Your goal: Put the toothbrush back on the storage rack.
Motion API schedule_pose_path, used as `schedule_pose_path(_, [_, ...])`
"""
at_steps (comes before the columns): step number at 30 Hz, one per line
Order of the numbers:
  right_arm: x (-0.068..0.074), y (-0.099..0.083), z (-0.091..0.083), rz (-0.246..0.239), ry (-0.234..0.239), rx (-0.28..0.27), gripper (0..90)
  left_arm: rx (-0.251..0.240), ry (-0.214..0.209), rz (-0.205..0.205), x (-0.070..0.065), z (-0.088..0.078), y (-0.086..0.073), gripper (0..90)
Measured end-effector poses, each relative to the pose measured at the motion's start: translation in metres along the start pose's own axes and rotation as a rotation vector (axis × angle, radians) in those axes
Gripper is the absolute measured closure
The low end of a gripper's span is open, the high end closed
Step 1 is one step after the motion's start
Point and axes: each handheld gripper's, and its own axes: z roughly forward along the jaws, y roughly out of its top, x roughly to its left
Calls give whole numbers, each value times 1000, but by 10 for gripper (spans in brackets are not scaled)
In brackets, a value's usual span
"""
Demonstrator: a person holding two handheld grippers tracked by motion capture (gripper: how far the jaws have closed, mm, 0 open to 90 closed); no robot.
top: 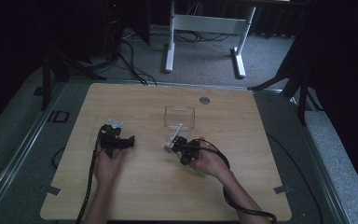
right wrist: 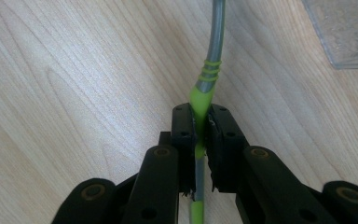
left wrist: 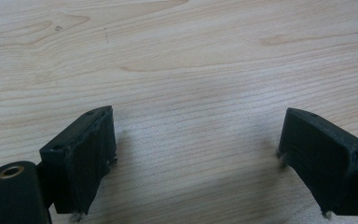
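Right gripper view: we see the right gripper (right wrist: 201,126) clamped on the green-handled utensil (right wrist: 208,70), whose long axis runs straight ahead past the clear container (right wrist: 349,32), just up-right of it; the left gripper (left wrist: 196,154) stands open over bare table (left wrist: 191,56)

Left gripper (left wrist: 196,154): jaws wide apart, low over table. Right gripper (right wrist: 201,135): jaws clamped tight, angled forward. Both forearms enter from below.
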Motion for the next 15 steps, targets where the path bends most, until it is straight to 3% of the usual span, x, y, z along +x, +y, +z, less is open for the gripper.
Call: schedule_pose_path(15, [-5, 1, -20, 12, -20, -52, 820, 0, 0, 1, 0, 0, 0, 114])
